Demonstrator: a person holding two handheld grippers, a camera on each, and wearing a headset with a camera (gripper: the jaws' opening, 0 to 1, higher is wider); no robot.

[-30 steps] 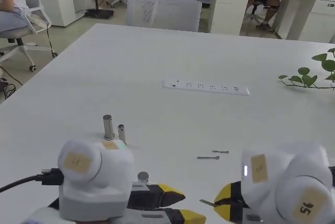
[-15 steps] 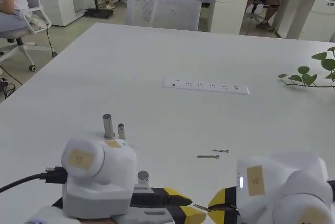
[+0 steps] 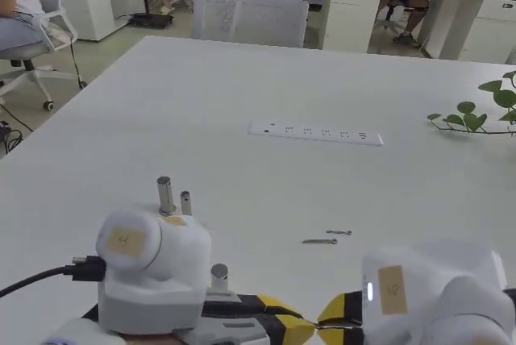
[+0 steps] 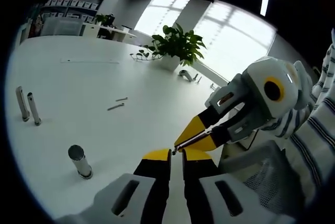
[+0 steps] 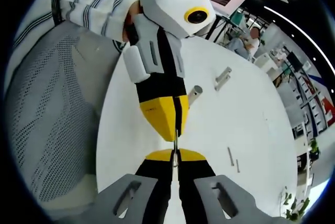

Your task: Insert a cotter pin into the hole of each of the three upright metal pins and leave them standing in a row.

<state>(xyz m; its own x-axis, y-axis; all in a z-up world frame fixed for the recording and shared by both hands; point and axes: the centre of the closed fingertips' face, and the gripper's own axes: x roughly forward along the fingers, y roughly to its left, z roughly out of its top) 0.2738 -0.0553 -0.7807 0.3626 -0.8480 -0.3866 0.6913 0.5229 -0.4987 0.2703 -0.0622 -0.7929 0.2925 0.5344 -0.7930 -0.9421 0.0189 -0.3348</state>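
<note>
Closing in over the last second, the right gripper (image 5: 175, 156) has slid toward the left gripper (image 4: 177, 153), and the cotter (image 5: 176, 141) it carries now reaches the left tips. To me that looks like a handover or a re-grip, not an insertion yet; I'd judge all three pins still wait for theirs. The right jaws are clamped on the cotter. The left jaws stand almost together at its free end, but I cannot tell whether they bite it. Both grippers sit low over the near edge of the table (image 3: 242, 87), nose to nose. The near pin (image 3: 218, 274) stands just beyond the left gripper, and the other two pins (image 3: 165, 194) (image 3: 186, 201) are upright further back. Two spare cotters (image 3: 320, 241) (image 3: 339, 233) lie off to the right.
</note>
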